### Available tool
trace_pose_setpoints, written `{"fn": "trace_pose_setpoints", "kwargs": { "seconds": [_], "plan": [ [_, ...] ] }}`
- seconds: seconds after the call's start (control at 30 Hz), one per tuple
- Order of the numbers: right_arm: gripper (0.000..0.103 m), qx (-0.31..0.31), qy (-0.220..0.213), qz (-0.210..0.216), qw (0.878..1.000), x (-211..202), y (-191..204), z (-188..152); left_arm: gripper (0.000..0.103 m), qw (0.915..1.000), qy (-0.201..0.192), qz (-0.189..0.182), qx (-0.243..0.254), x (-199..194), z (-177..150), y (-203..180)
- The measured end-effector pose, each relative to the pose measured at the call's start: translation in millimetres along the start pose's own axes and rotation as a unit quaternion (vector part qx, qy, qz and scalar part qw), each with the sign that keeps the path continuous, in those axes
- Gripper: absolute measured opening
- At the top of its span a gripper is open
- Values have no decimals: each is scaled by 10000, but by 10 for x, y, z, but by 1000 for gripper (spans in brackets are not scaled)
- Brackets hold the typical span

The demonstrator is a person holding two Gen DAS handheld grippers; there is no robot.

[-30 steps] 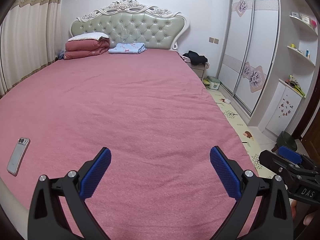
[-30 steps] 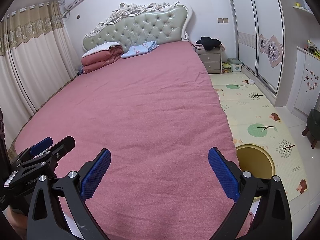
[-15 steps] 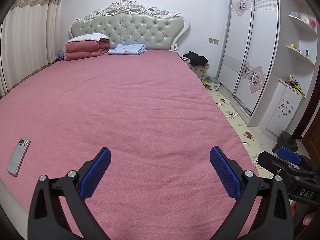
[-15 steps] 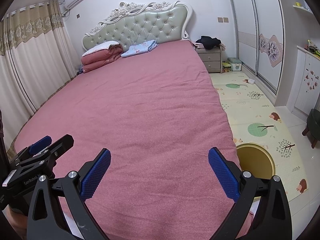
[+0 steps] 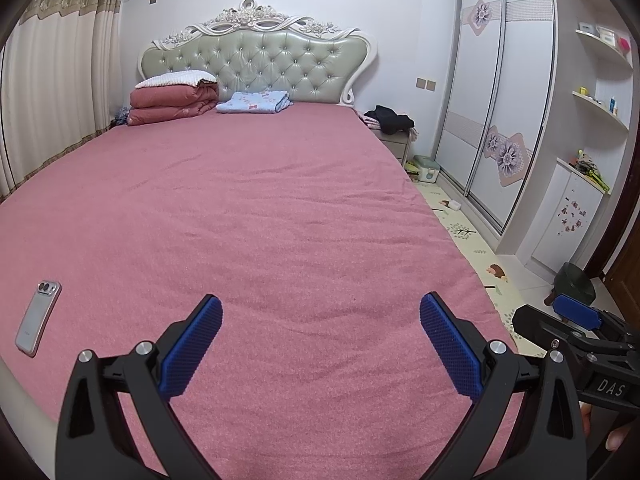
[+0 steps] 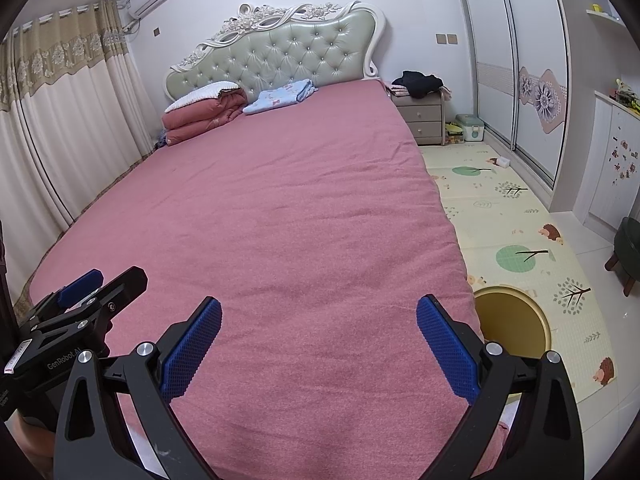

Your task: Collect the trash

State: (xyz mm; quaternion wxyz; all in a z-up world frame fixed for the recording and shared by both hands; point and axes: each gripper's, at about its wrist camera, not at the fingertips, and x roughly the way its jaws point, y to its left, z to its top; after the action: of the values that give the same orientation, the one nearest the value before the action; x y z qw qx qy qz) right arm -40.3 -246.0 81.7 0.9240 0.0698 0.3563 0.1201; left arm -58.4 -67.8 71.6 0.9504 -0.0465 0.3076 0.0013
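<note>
Both the left gripper (image 5: pixel 320 344) and right gripper (image 6: pixel 318 342) hang spread wide and empty over the bed (image 5: pixel 260 220). No trash shows on it; the phone (image 5: pixel 38 318) (no trash) near its left edge risks being grabbed by mistake.

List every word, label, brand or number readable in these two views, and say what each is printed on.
"DAS" on the body of the black right gripper, cut off at the picture's edge.
"GenRobot.AI" on the body of the black left gripper.
Narrow white label strip on the left gripper: too small to read.
Silver smartphone on the pink bedspread: faint marking, unreadable.
</note>
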Motion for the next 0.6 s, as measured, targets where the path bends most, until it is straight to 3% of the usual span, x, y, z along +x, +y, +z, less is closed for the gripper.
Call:
{"fn": "trace_pose_setpoints", "kwargs": {
  "seconds": [0.2,0.6],
  "plan": [
    [94,22,4,-4,10000,4,-1,-1,99,9997,-212,23,-82,-48,9,29],
    [94,14,2,-6,10000,-4,-1,-2,99,9997,-206,122,96,-61,55,-2]
  ]
}}
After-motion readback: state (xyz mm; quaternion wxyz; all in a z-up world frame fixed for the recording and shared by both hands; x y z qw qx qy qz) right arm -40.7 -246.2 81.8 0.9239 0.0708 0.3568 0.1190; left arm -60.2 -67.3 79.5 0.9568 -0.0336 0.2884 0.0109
